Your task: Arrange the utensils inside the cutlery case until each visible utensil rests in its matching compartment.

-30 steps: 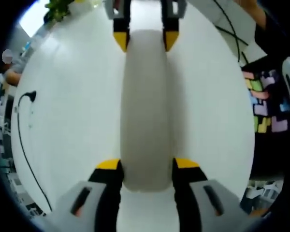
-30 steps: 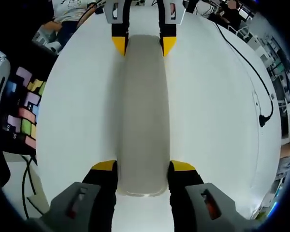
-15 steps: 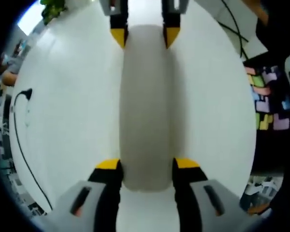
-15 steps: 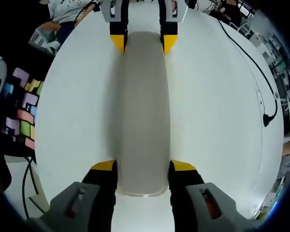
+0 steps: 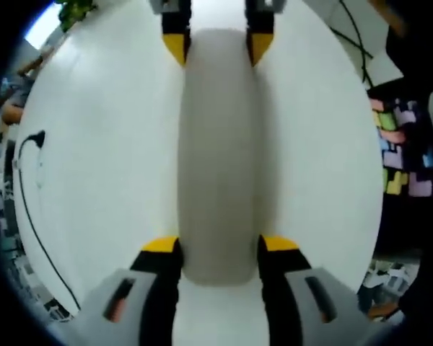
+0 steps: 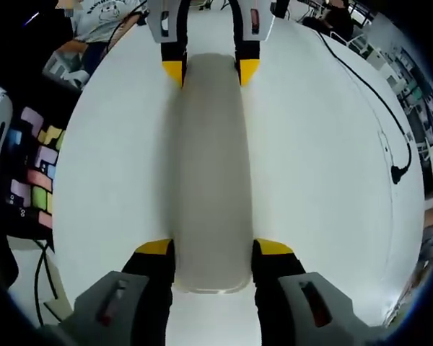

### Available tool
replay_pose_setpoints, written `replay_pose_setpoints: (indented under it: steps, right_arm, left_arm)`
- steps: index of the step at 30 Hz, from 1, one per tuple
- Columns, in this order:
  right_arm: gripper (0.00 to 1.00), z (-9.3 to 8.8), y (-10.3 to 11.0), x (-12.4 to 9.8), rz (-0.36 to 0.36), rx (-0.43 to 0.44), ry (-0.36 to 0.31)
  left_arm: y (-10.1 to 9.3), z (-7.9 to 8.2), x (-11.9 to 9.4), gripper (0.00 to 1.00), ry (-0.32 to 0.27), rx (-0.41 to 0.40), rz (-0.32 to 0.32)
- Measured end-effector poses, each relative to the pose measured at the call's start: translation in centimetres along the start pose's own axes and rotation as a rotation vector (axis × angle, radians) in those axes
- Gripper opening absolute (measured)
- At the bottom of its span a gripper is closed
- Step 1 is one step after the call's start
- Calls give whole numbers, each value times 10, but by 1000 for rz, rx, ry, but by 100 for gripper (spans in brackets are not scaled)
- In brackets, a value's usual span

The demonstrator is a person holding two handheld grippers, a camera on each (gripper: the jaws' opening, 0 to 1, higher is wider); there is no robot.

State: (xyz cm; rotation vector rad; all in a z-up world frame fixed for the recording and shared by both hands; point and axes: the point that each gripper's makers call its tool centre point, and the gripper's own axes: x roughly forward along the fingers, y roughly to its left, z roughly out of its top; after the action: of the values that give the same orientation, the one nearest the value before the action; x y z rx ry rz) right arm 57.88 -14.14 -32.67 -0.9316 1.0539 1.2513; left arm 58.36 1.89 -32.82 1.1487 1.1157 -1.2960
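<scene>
the case point(image 5: 218, 151) lies flat on the white table point(image 5: 101, 166), long axis running between the two grippers. in the left gripper view, the left gripper point(image 5: 218, 249) has one yellow-tipped jaw on each side of the near rounded end, touching or just beside the case walls; the right gripper point(image 5: 218, 47) shows at the far end in the same stance. in the right gripper view the layout mirrors: the right gripper point(image 6: 213, 252) straddles its near end of the case point(image 6: 211, 166), the left gripper point(image 6: 209, 70) the far end. each gripper is closed to case width and appears to hold the case by its end; firm clamping cannot be confirmed.

the case top is a plain grey surface. no utensils or compartments are visible, so the case is judged closed.

task status: early. case is positioned and held at both ends. remaining: open it, then sort each utensil into its matching compartment. a black cable point(image 5: 25, 194) lies on the table, well apart from the case.
</scene>
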Motion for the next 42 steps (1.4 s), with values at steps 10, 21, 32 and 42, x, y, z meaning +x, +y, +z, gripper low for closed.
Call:
replay_pose_setpoints:
  steps: [10, 21, 32, 42]
  right_arm:
    - [49, -3, -4, -24, -75, 54, -67]
    - [64, 12, -9, -64, -257, 61, -265]
    - [57, 9, -42, -131, -615, 268, -606]
    - [59, -11, -34, -130, -734, 416, -729]
  left_arm:
    - [-1, -12, -3, 55, 1, -19, 14]
    - [-7, -8, -35, 58, -148, -45, 72]
    - [0, 1, -82, 59, -482, -250, 157]
    - [27, -10, -110, 59, -736, -411, 387]
